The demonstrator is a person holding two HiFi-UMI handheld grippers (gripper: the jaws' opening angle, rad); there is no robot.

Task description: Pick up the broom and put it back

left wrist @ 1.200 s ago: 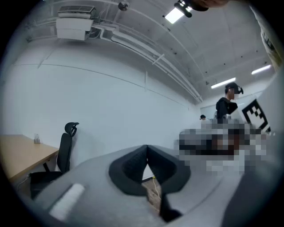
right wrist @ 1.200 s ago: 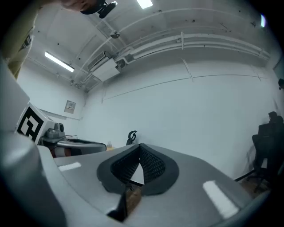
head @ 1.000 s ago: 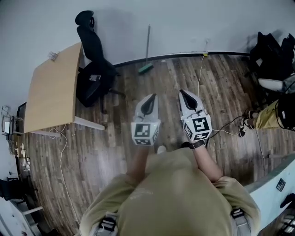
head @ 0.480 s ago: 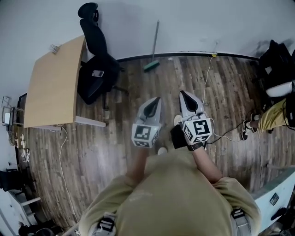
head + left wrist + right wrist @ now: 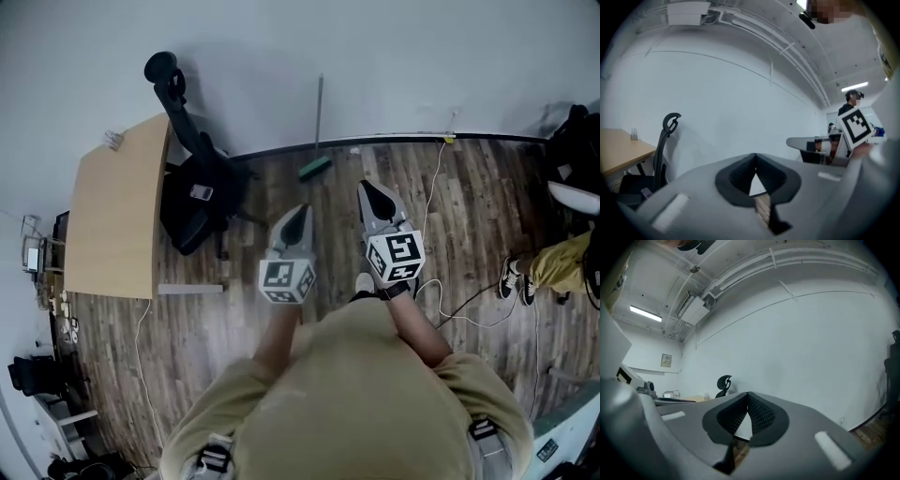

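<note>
While the left gripper (image 5: 298,214) and right gripper (image 5: 373,192) are both clenched empty, the broom (image 5: 318,127), leaning on the wall (image 5: 422,66): probably light, stiff, slim-handled; best gripped mid-handle.

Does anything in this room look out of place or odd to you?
Nothing spilled or broken. A white cable trails loose across the wooden floor, a trip hazard. A small flat device, perhaps a phone, lies on the black office chair's seat. The broom leans tidily against the wall.
</note>
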